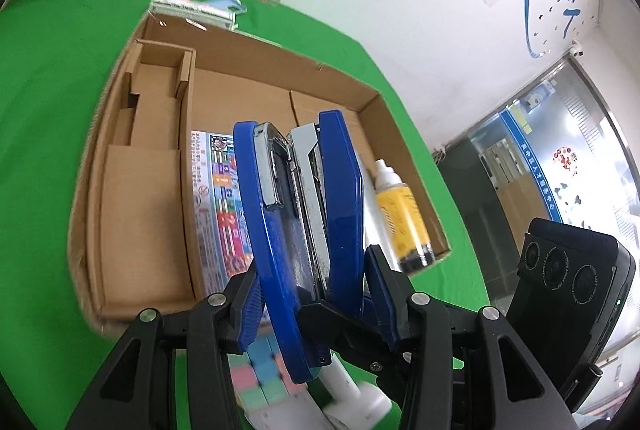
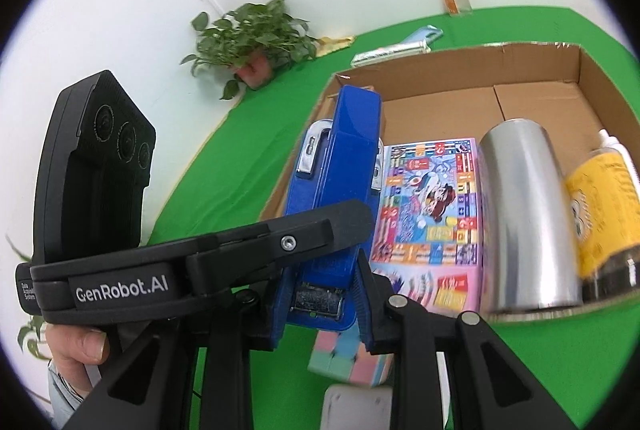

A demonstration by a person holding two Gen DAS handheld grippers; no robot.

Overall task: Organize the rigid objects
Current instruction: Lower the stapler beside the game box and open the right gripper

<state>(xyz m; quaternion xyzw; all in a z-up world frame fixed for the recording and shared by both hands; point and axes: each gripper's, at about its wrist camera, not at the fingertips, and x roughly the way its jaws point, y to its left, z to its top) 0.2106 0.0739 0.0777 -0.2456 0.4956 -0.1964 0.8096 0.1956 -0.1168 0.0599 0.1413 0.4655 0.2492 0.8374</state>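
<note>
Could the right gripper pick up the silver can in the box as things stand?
Probably not: the right gripper is shut on the blue stapler. The silver can lies uncovered in the box.

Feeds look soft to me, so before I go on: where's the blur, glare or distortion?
Left wrist: stapler sharp, cube and the white thing beneath smeared, box edges bowed by the fisheye. Right wrist: can streaked with glare, bottle and box front blurred, corners vignetted black.

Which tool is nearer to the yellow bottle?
Right. Both tools grip the blue stapler; the right tool is on the side toward the yellow bottle, the left tool on the far side.
</note>
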